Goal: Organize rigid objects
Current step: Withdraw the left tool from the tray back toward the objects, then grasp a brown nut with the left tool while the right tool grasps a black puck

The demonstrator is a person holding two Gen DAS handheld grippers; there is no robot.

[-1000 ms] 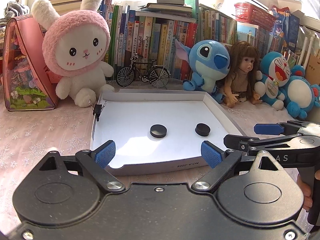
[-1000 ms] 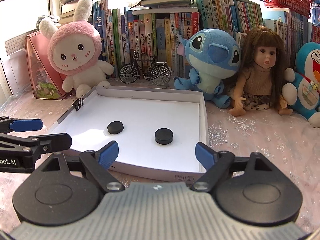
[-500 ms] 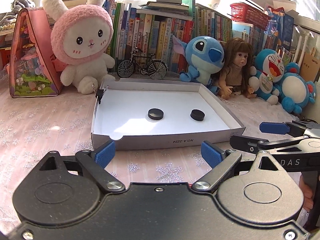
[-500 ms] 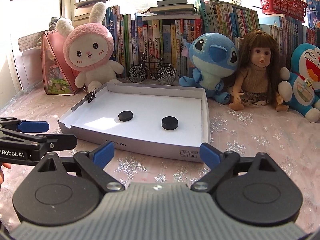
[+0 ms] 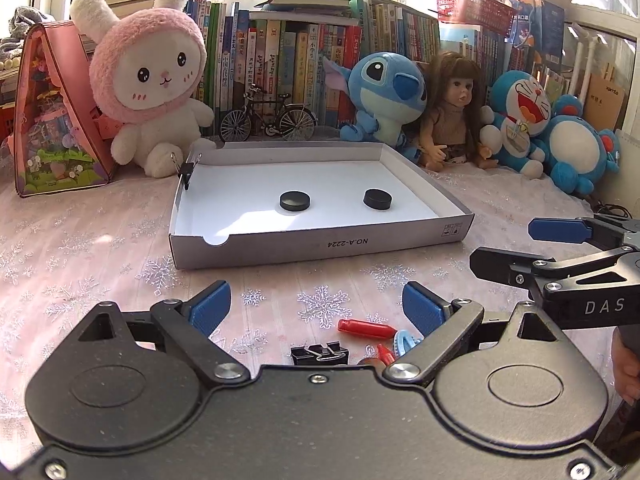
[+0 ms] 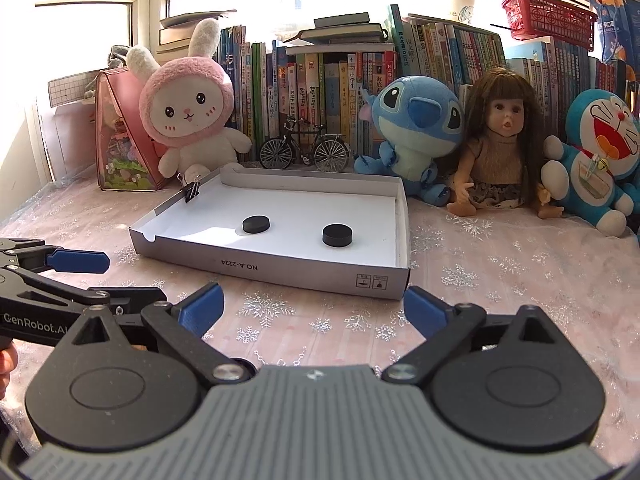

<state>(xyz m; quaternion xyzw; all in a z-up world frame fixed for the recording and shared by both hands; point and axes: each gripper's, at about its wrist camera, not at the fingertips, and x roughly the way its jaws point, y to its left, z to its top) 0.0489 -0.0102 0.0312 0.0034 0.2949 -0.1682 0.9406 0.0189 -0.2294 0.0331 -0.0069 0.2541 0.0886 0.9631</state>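
Observation:
A shallow white box tray [image 5: 320, 245] [image 6: 280, 269] lies on the snowflake cloth and holds two black discs [image 5: 295, 201] [image 5: 377, 199], the same two discs [image 6: 256, 224] [image 6: 337, 235] in the right wrist view. My left gripper [image 5: 316, 304] hangs open in front of the tray, above a red peg [image 5: 366, 328], a black binder clip [image 5: 319, 354] and a light-blue toothed piece [image 5: 404, 340]. My right gripper [image 6: 312, 308] is empty, its jaws opening, also short of the tray's front wall. Each gripper shows in the other's view: the right gripper [image 5: 516, 246], the left gripper [image 6: 116, 278].
Behind the tray sit a pink bunny plush [image 5: 152, 80], a model bicycle [image 5: 268, 120], a blue plush [image 5: 384, 96], a doll [image 5: 456, 112] and a Doraemon plush [image 5: 520, 120], before a row of books [image 5: 280, 52]. A pink house-shaped case [image 5: 52, 120] stands left. A binder clip [image 5: 186, 170] grips the tray's left wall.
Both grippers have drawn back from the tray, which now looks smaller and farther. The red peg, clip and blue piece came into the left wrist view. The right jaws widened slightly.

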